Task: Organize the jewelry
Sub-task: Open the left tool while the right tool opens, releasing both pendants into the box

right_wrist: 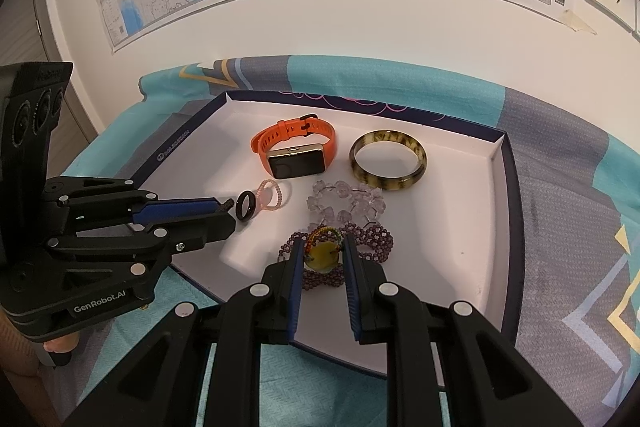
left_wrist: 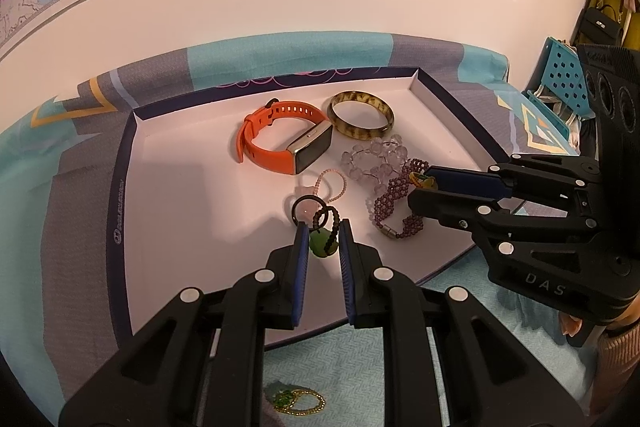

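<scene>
My left gripper (left_wrist: 324,241) pinches the green bead charm (left_wrist: 320,247); the right gripper (right_wrist: 322,255) clamps the yellow pendant (right_wrist: 322,255). Both hang over the tray's (right_wrist: 496,155) near edge, open floor lying leftward.

Both tongs (left_wrist: 324,229) (right_wrist: 322,247) clamped, angled downward

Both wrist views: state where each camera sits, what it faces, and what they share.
Left wrist: on the left gripper, facing down over the tray; its fingers pinch a green pendant; the right gripper enters from the right.
Right wrist: on the right gripper, holding a yellow pendant; the left gripper enters from the left.
Shared: the orange watch and the bangle.
</scene>
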